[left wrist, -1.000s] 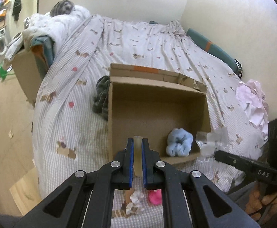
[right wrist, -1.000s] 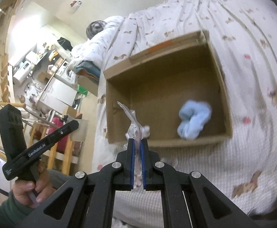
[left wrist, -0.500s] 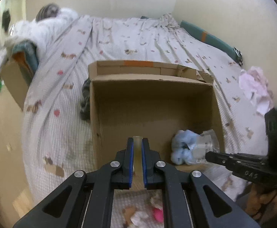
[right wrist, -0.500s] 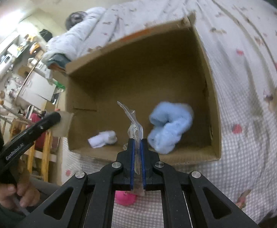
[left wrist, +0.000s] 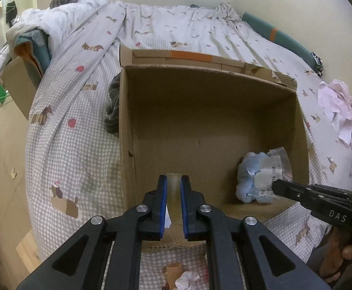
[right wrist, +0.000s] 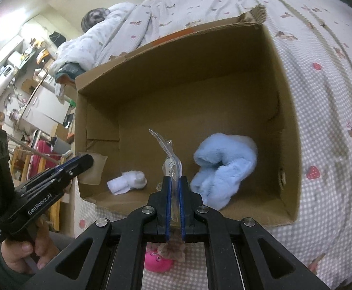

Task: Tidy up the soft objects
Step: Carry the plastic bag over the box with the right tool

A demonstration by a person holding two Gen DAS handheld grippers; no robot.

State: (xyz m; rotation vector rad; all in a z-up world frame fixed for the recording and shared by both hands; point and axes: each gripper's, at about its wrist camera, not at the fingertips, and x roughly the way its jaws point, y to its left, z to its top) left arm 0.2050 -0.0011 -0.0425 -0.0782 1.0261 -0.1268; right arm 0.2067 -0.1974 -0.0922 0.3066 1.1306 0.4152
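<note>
An open cardboard box (left wrist: 200, 111) lies on the bed. Inside it are a fluffy light-blue item (right wrist: 224, 164) at the front right and a small white cloth roll (right wrist: 127, 183) at the front left. My right gripper (right wrist: 174, 181) is shut on a clear plastic bag (right wrist: 168, 154) and holds it over the box's front edge, just beside the blue item (left wrist: 247, 181). My left gripper (left wrist: 174, 181) is shut on a flat beige piece (left wrist: 174, 193) at the box's front left corner. What that piece is I cannot tell.
A pink toy (right wrist: 156, 262) and a brown plush bit (right wrist: 173, 252) lie on the bedspread in front of the box. A dark striped garment (left wrist: 113, 106) sits against the box's left side. Pink cloth (left wrist: 337, 106) is at the right, a quilt pile (left wrist: 55, 21) at the far left.
Both grippers have come down and closer to the box, which now fills more of each view. The bag now hangs right by the blue item. Both grips are unchanged.
</note>
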